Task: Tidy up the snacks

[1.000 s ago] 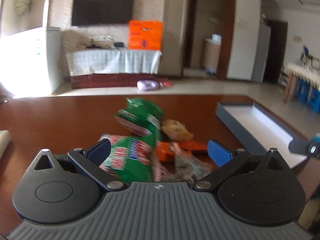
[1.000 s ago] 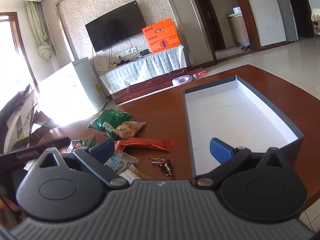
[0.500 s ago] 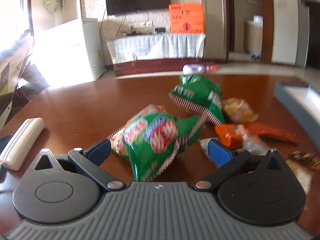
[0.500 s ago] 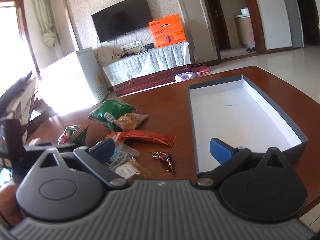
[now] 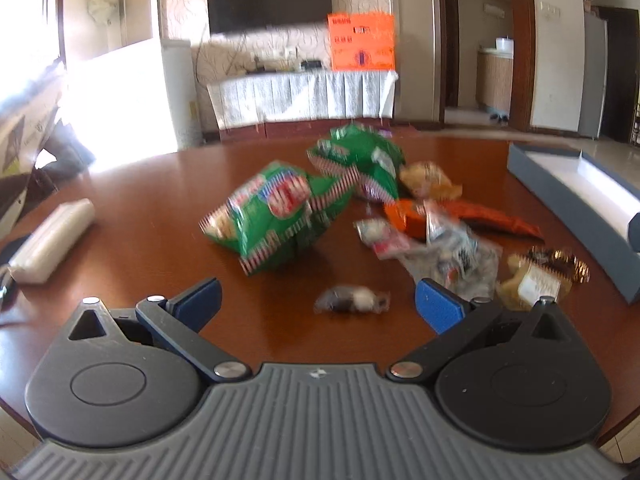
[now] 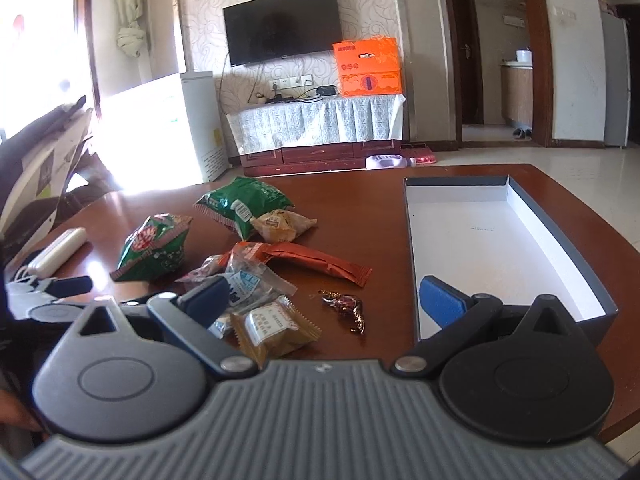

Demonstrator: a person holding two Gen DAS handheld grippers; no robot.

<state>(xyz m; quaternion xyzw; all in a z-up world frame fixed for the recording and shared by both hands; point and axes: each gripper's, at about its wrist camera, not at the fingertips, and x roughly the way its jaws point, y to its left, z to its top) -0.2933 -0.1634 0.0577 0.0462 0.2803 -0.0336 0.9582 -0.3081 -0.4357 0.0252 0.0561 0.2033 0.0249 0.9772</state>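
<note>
Snack packets lie in a loose pile on the brown table [image 5: 160,208]. In the left wrist view a green bag [image 5: 276,216] lies ahead, with a second green bag [image 5: 360,160] behind it. My left gripper [image 5: 318,302] is open above the table, and a small dark candy [image 5: 352,300] lies on the table between its fingers. My right gripper [image 6: 324,300] is open over a clear packet [image 6: 248,280], a yellow-brown packet [image 6: 276,326] and a dark foil candy [image 6: 346,308]. An orange packet [image 6: 316,258] and a tan packet [image 6: 280,224] lie further off. The empty grey box [image 6: 568,248] is on the right.
A white oblong object [image 6: 60,252] lies at the table's left side. A finger of the left gripper [image 6: 68,285] shows at the left edge of the right wrist view. A TV, a cloth-covered cabinet and an orange carton stand beyond the table. The table's edge is close below both grippers.
My left gripper has drawn back from the green bag, which now lies flat well ahead of its fingers. The right gripper has swung left, so more of the snack pile shows.
</note>
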